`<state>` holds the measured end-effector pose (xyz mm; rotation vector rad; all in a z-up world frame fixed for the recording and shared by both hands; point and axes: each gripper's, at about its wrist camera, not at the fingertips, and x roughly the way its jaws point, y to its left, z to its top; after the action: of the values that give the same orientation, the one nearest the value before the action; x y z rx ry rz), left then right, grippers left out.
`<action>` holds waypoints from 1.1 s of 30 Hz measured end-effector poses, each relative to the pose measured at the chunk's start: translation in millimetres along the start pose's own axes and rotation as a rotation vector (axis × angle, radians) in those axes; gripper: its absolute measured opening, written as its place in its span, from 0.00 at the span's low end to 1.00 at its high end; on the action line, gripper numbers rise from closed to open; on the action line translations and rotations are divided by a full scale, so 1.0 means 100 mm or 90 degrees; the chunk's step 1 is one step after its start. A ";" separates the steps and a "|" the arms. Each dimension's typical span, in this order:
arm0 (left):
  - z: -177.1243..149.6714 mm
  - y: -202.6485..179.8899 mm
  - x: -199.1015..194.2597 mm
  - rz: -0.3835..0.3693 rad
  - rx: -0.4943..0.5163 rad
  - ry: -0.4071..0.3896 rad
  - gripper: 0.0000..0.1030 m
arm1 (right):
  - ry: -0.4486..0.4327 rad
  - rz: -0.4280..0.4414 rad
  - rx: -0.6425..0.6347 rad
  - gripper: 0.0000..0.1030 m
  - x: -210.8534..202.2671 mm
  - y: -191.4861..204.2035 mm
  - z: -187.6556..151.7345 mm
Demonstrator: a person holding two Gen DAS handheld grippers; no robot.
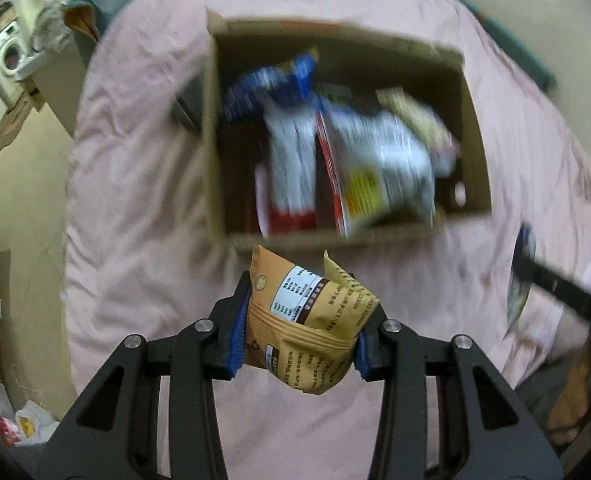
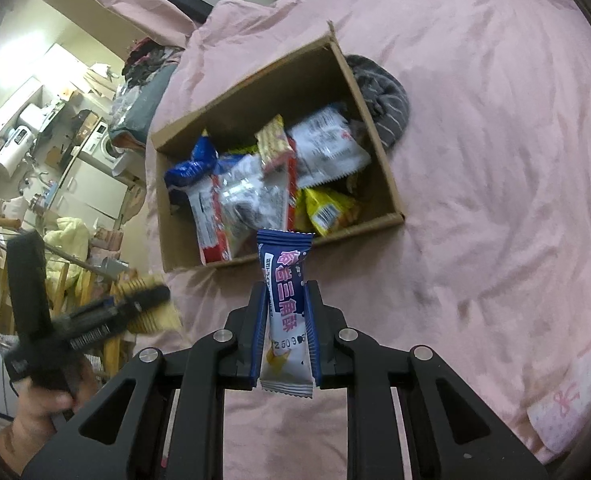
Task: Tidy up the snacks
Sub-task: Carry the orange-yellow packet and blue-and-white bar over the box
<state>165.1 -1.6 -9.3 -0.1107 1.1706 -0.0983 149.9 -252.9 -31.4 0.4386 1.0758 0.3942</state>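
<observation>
An open cardboard box [image 1: 215,152] [image 2: 379,136] with several snack packets in it sits on a pink bedspread. My left gripper [image 1: 305,312] is shut on an orange-brown snack pouch [image 1: 315,320] and holds it above the bedspread, just short of the box's near wall. My right gripper [image 2: 285,320] is shut on a blue and white snack packet [image 2: 285,308], held upright just short of the box's near wall. The left gripper with its pouch also shows blurred at the left of the right wrist view [image 2: 95,316].
The pink bedspread [image 2: 495,160] covers the whole bed. A grey striped cloth [image 2: 383,96] lies against the box's far right side. The bed's left edge drops to a cluttered floor and a washing machine [image 1: 7,56]. A patterned cloth [image 2: 567,400] lies at the lower right.
</observation>
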 end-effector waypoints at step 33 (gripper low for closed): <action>0.73 0.07 0.40 0.023 -0.021 -0.141 0.38 | -0.079 -0.099 -0.010 0.19 0.50 -0.11 0.90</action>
<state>247.8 2.2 -19.1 -0.1253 0.9524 -0.0334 252.8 -249.8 -38.0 0.3581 0.9777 0.2349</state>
